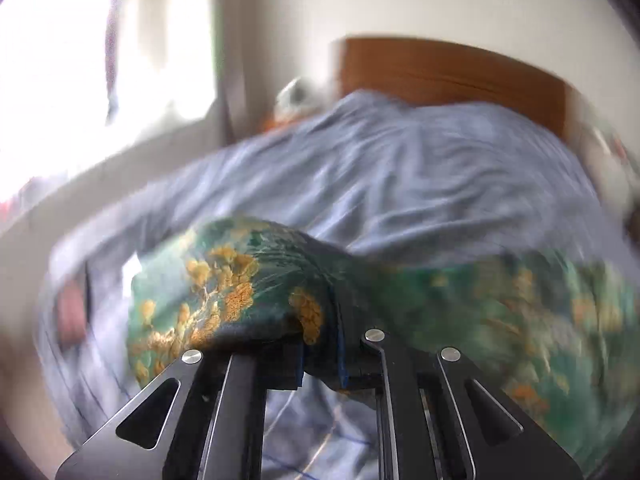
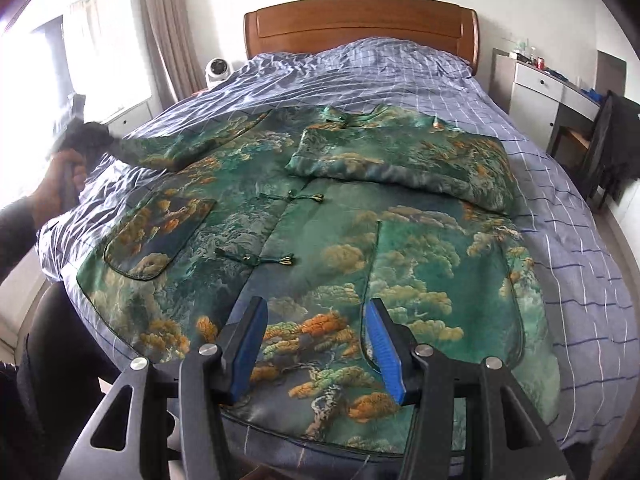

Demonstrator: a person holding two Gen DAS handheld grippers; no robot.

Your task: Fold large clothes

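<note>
The green patterned jacket is spread on the bed. Its sleeve, at nine o'clock, is clenched by the left claw; the right claw is held released above the hem.

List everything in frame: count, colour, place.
green brocade jacket with gold tree print: 1, spread on the bed, right sleeve folded across chest
blue checked bedsheet: 1, covers the bed
brown wooden headboard: 1, far end
white round fan: 1, left of the bed
white drawer desk: 1, right wall
beige curtain: 1, by the window
left tool: 1, black, shut on the jacket's left sleeve
right tool: 1, black with blue pads, open above the hem
hand: 1, far left
</note>
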